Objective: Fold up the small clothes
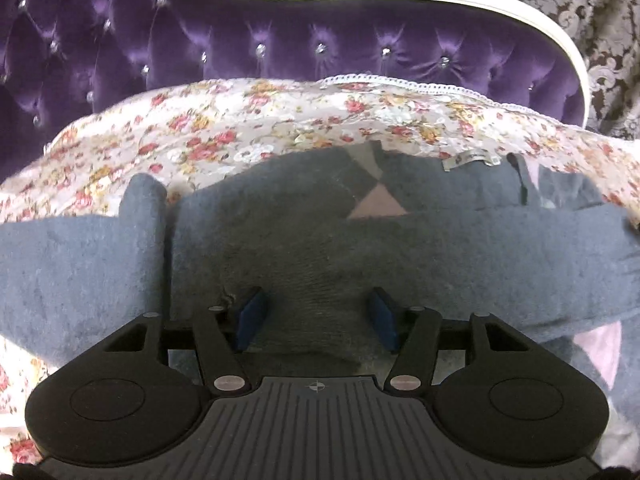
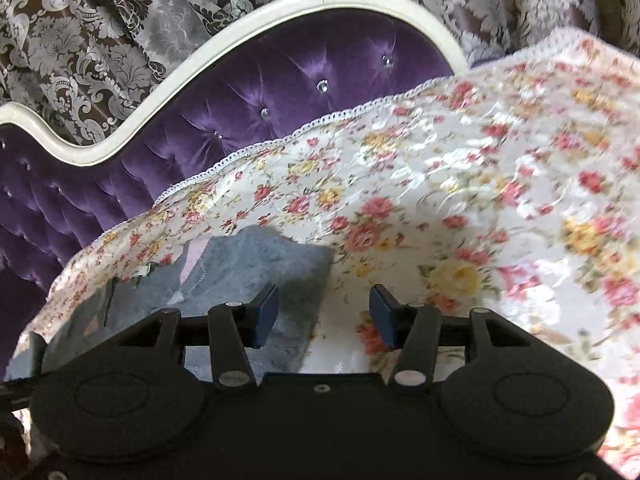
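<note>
A small grey-blue knit garment (image 1: 304,232) with pink diamond patches lies spread on the floral bedspread (image 1: 224,132). A sleeve is folded across its front, and a white label shows at the collar. My left gripper (image 1: 318,314) is open, its blue pads just above the garment's lower middle, holding nothing. In the right wrist view the garment's right edge (image 2: 256,264) lies at the left. My right gripper (image 2: 324,312) is open and empty, straddling that edge, with the left pad over the knit and the right pad over the bedspread (image 2: 460,208).
A purple tufted headboard (image 1: 280,48) with a white frame rises behind the bed, also in the right wrist view (image 2: 248,96). Patterned brown-and-silver curtains (image 2: 120,12) hang behind it. The bedspread has a white lace edge (image 1: 420,84).
</note>
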{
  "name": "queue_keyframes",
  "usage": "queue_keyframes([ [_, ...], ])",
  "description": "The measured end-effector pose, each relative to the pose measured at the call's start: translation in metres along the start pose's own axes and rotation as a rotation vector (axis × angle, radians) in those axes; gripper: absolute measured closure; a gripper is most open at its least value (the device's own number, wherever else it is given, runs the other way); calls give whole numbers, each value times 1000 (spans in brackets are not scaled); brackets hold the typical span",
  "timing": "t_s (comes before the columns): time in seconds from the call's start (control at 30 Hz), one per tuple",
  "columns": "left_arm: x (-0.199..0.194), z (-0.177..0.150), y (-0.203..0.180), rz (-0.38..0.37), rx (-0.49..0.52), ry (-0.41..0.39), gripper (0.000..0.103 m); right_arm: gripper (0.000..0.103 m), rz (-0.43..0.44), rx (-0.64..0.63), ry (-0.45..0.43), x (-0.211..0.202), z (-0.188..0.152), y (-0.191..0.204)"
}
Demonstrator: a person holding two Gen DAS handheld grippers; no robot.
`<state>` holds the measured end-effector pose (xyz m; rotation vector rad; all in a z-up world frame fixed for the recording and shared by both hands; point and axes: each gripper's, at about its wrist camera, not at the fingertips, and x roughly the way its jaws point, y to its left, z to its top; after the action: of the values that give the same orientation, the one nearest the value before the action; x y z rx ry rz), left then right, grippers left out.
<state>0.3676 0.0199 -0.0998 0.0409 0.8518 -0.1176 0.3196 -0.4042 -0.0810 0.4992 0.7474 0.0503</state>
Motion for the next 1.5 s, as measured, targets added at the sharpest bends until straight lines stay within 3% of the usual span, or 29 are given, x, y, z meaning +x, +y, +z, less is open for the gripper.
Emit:
queue_keyframes([
  [0.2,1,-1,-8,26,30,-6,46,48,62,34,2,16,-5,4],
  [0.23,4,0,-8,26,29,-7,46,54,83,40,11,17,-5,6],
  [0.27,4,0,-7,24,28,-8,46,88,92,32,22,20,-5,9],
  [0.3,3,0,-7,21,25,-8,46,92,78,6,38,21,-5,13],
  [0.43,2,-1,-8,25,33,-11,46,93,-115,-187,2,4,2,37],
  [0.53,3,-1,-10,33,36,-14,45,97,-236,-291,29,7,6,42],
  [0.63,3,-2,-8,24,31,-16,45,87,-214,-252,16,1,10,31],
  [0.73,3,-2,-8,19,34,-19,45,86,-128,-242,-38,-23,9,38],
  [0.83,0,-2,-6,9,23,-18,45,86,-101,-332,-35,-41,-6,59],
  [0.87,-1,-2,-3,-7,12,-16,45,73,-93,-349,-32,-44,-11,66],
  [0.9,-3,-3,-1,-24,5,-15,45,53,-78,-354,-29,-46,-15,69],
  [0.97,-6,-6,4,-57,6,-14,41,37,-57,-364,-18,-50,-25,78],
  [1.1,-12,-14,8,-54,20,-13,39,38,-155,-449,24,-38,-48,85],
  [1.23,-14,-17,9,-52,27,-6,37,38,-247,-388,50,-28,-53,63],
  [1.37,-13,-16,9,-52,14,-5,36,37,-237,-285,-3,-45,-50,52],
  [1.5,-28,-15,19,-66,-64,-22,37,37,-207,-351,-17,-63,-61,70],
])
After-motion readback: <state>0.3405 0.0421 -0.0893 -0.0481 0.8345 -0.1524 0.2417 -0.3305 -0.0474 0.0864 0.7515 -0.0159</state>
